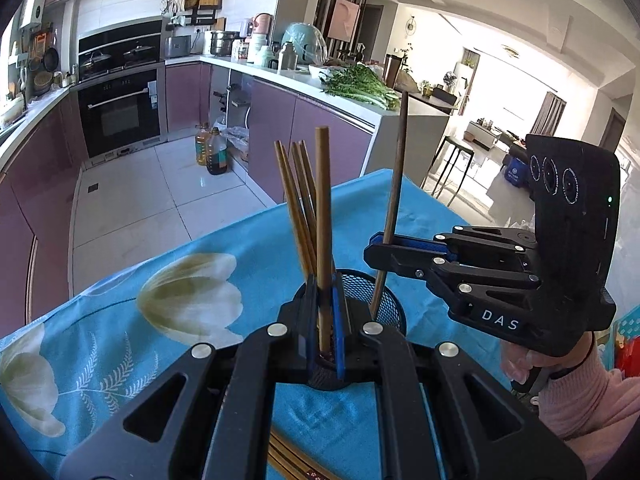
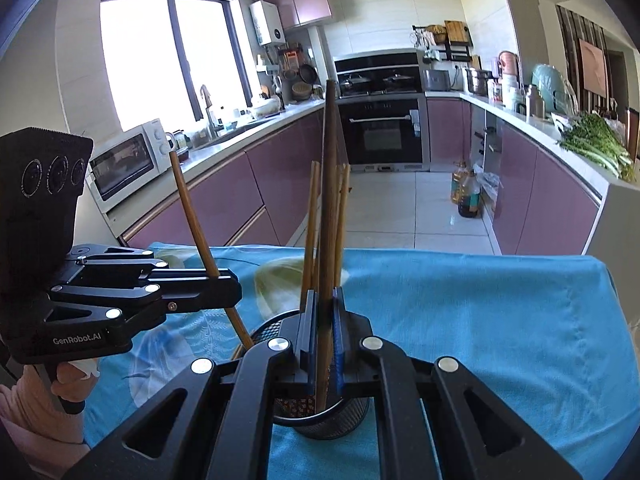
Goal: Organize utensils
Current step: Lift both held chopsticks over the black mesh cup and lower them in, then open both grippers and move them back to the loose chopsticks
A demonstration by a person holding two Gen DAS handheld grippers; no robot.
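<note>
- Two slim brown wooden chopsticks are being lowered into a round black wire-mesh holder (image 1: 384,300), which stands on the blue floral cloth near the table's middle, in what looks like the placing step of the tidy-up; the lighter stick (image 1: 323,216) is pinched upright in the left gripper (image 1: 325,320), its jaws narrow and clamped on the shaft; the darker stick (image 1: 394,200) leans slightly, nipped near its lower third by the right gripper (image 1: 382,254), likewise closed tight on it.
- Both lower tips appear to sit at or just inside the cup's rim; how deep they reach cannot be told; the next move, by this reading, calls for easing each stick down and then loosening the jaws so it drops among the others without tipping the light mesh cup.
- A cluster of tan bamboo chopsticks (image 1: 298,204) already stands in the holder, fanned toward its far side; smooth, round-sectioned, matt.
- More patterned chopsticks (image 1: 292,462) lie flat on the cloth at the near edge, seemingly still to be sorted.
- The turquoise tablecloth with pale tulip print (image 2: 500,320) is soft and faintly creased, draping over the far edge; beyond, glossy mauve cabinets (image 2: 224,196) and a black built-in oven (image 2: 384,136).
</note>
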